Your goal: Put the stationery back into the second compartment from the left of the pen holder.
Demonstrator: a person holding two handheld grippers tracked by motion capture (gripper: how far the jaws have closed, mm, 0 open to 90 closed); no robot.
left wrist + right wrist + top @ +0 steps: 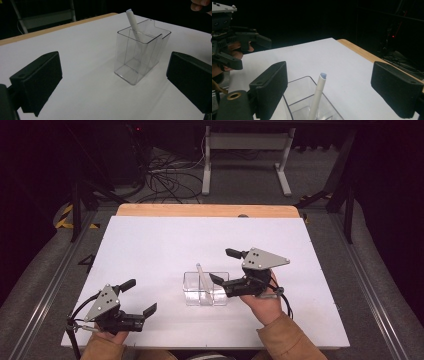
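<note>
The clear plastic holder (206,289) stands upright on the white table (150,250), slightly toward six o'clock from the table's centre in the high view. An inner wall divides it into compartments. One white pen (201,276) stands in it, leaning, its upper end clear of the rim and tipped toward eleven o'clock in that view. I cannot tell for certain which compartment holds its foot; in the left gripper view the pen (133,23) appears to sit in the farther section of the holder (140,57).

The pen is plain white and slender. In the right gripper view its tip (323,75) shows a small bluish end face. The holder's walls are transparent and unmarked.

My right gripper (222,266) hangs above the holder's three o'clock side, its jaws wide apart with nothing between the pads; the pen stands free below them. My left gripper (139,296) rests near the table's six o'clock edge, at about eight o'clock from the holder and well apart from it, jaws likewise spread and holding nothing.
</note>
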